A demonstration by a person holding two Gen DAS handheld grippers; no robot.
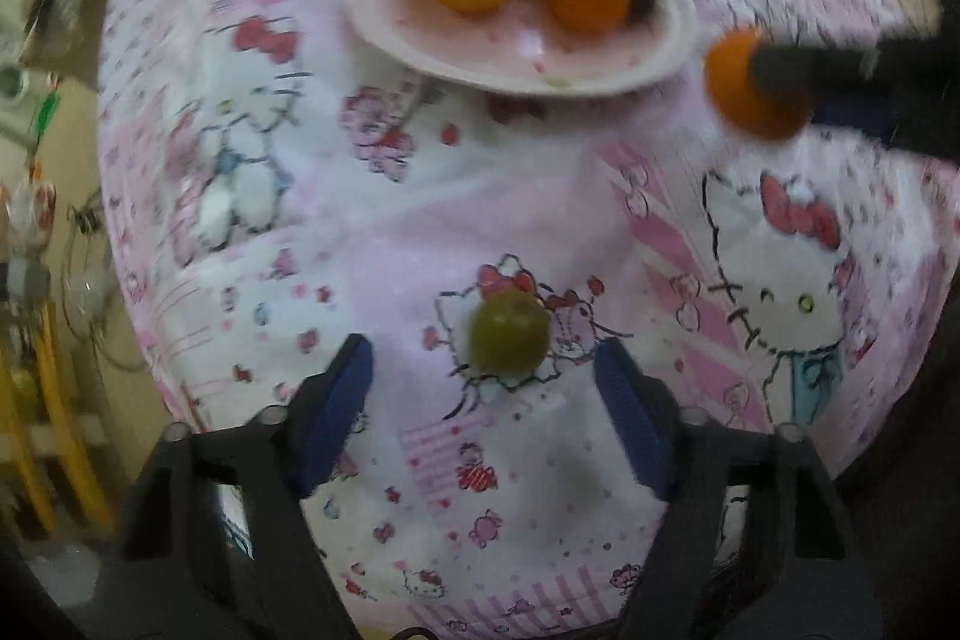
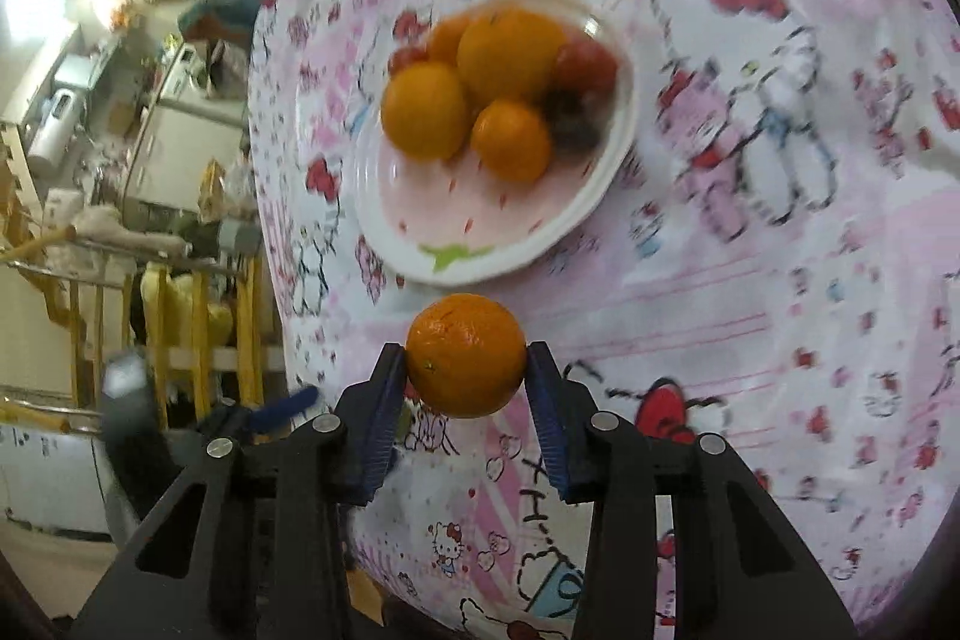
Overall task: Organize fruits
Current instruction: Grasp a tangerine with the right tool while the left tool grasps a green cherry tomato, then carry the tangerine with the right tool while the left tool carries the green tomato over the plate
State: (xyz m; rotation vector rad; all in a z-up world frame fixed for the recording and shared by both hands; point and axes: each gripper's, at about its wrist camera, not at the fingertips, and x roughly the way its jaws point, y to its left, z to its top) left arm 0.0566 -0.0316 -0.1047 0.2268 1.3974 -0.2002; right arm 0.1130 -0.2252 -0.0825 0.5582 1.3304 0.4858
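The right gripper (image 2: 467, 361) pinches an orange (image 2: 465, 355) between its blue pads, just short of a white plate (image 2: 480, 262) heaped with fruit ahead. The left gripper (image 1: 483, 382) points down with jaws spread, a green fruit (image 1: 509, 332) lying untouched between its fingertips on the pink cartoon tablecloth (image 1: 372, 232).

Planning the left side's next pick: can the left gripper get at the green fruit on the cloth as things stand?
Probably yes. The green fruit lies alone on the tablecloth, just ahead of the open left gripper. The plate and the right gripper, shut on an orange, sit well clear.
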